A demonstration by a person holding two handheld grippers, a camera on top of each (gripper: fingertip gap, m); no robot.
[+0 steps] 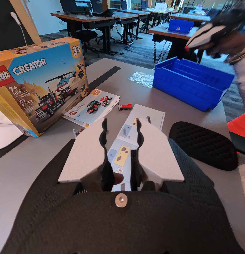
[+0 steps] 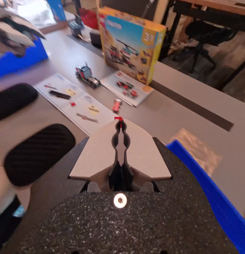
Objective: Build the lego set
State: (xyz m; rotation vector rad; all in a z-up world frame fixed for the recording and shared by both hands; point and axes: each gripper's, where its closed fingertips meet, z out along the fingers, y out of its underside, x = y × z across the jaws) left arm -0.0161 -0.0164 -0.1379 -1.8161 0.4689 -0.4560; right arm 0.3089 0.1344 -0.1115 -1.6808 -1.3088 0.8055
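Observation:
My left gripper [image 1: 121, 121] is open and empty, low over the open instruction booklet [image 1: 146, 114]. A black plate [image 1: 133, 155] lies on the booklet between its fingers. A small red assembly [image 1: 125, 106] sits on the table just beyond. My right gripper [image 2: 120, 121] is shut on a small red piece [image 2: 118, 118] and held in the air; it also shows in the left wrist view [image 1: 187, 47]. The partly built truck [image 2: 87, 77] stands by the booklet [image 2: 77, 99], which also bears a black plate [image 2: 60, 94] and a tiny red piece [image 2: 73, 104].
The set's box [image 1: 40, 85] stands at the left with closed booklets [image 1: 91, 107] in front. A blue bin [image 1: 190, 83] and a clear plastic bag [image 1: 142, 79] are at the right. A black ribbed pad [image 1: 201, 145] lies near. Desks and chairs fill the room behind.

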